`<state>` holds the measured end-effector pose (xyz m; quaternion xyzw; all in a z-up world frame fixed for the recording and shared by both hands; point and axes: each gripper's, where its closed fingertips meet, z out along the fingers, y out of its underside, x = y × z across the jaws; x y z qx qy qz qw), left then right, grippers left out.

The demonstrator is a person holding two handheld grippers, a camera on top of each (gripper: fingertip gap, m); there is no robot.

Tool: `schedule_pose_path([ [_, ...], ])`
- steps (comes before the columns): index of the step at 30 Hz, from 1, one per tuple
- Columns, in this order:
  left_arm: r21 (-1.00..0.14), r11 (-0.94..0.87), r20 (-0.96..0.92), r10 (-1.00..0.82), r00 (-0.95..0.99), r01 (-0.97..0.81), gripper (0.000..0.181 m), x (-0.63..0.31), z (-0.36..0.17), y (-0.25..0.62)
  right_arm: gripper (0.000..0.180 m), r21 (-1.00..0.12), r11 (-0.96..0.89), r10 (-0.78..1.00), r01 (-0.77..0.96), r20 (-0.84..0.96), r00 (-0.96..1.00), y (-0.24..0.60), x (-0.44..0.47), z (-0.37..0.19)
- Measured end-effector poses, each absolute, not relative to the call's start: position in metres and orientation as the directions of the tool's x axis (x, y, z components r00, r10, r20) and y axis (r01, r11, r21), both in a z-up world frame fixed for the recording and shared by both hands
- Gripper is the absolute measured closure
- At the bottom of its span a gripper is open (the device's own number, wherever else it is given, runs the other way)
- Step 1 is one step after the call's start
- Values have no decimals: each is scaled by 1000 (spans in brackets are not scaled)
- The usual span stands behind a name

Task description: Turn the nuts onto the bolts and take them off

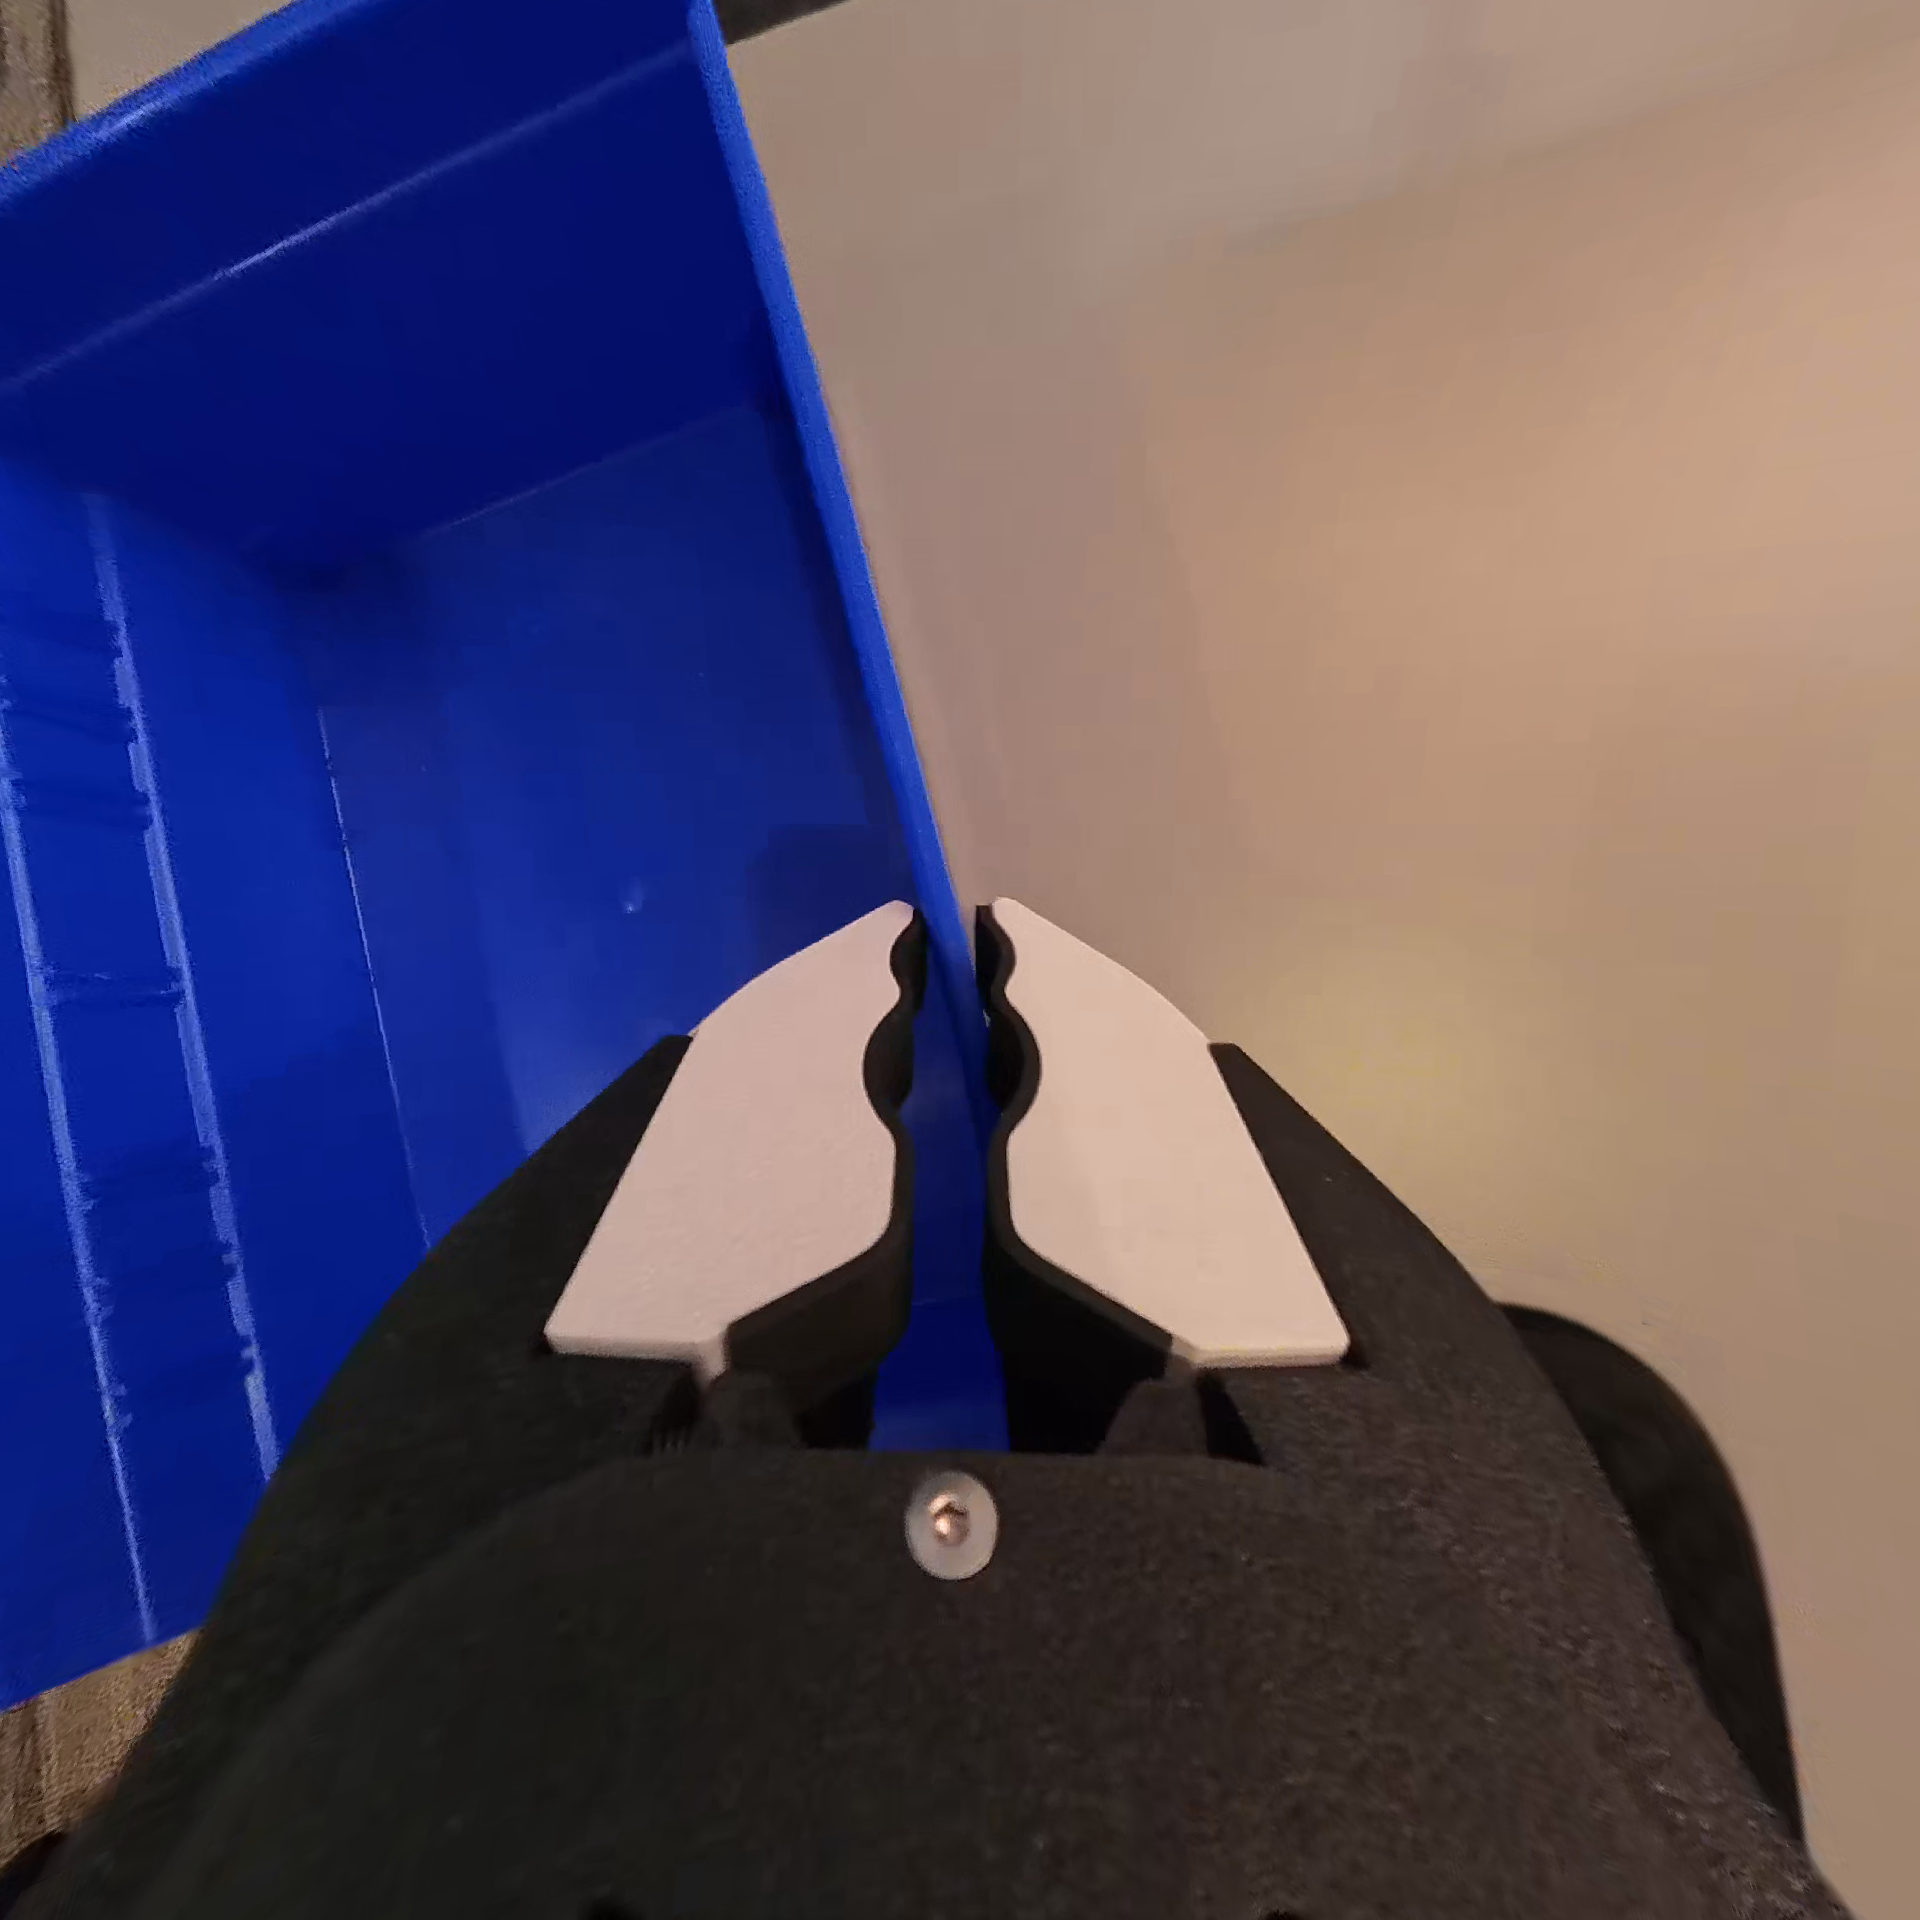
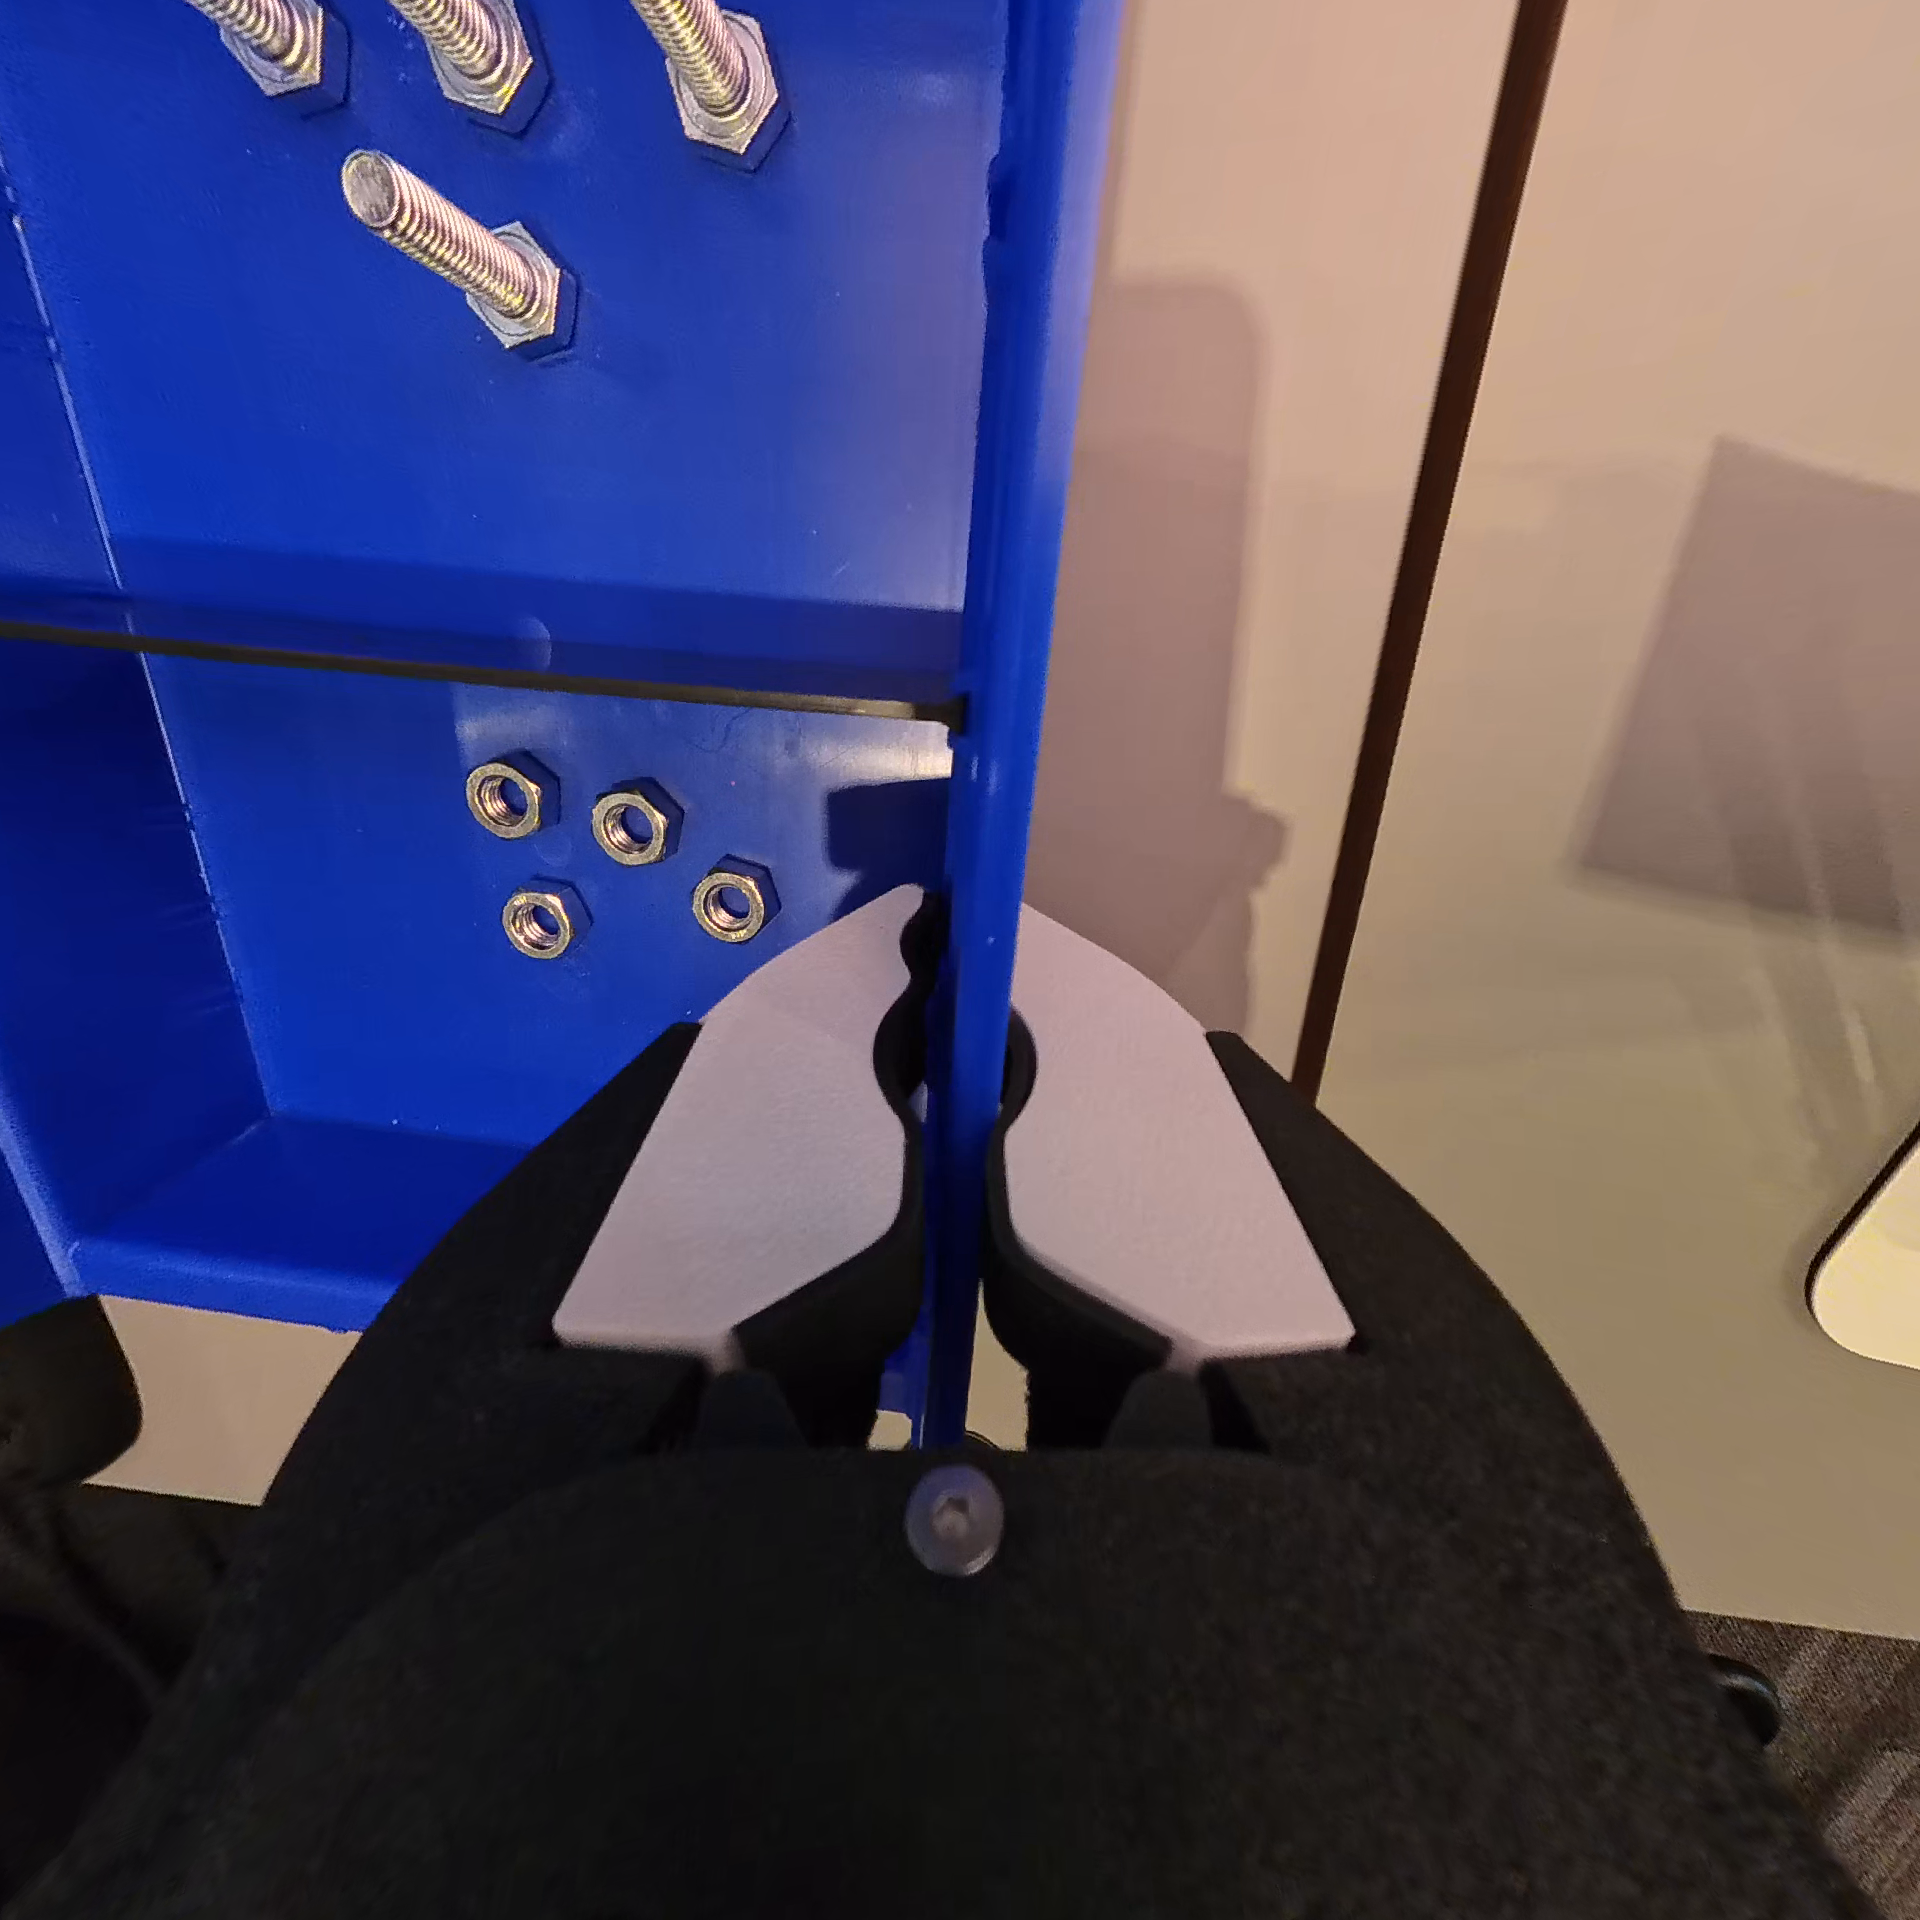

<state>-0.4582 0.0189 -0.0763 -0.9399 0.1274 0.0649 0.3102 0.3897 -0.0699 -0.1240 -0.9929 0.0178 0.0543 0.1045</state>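
Note:
A blue plastic tray with compartments lies in front of me. In the right wrist view, several threaded bolts stand up from hex bases in its far compartment. Several loose steel nuts lie in the near compartment, behind a thin black divider. My right gripper is shut on the tray's right side wall. In the left wrist view my left gripper is shut on a thin wall of the blue tray, whose compartment there is empty.
A pale tabletop lies to the right of the tray in both views. A thin dark pole stands at the right. A white rounded object sits at the far right edge, with carpet below the table edge. About 85 centimetres separates my left fingertips from my right. My right gripper's tips are some 30 centimetres from the white rounded object.

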Motion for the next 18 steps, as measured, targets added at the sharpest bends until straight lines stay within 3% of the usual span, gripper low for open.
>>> schedule_pose_path([
  [11,-564,-746,-192,-298,935,-354,172,-346,-78,43,174,-176,-981,-54,-75,-121,991,-68,380,-124],
  [18,-591,-739,-93,-335,938,-323,170,-271,-79,36,175,-162,-980,-93,-115,-137,986,-68,377,-125],
])
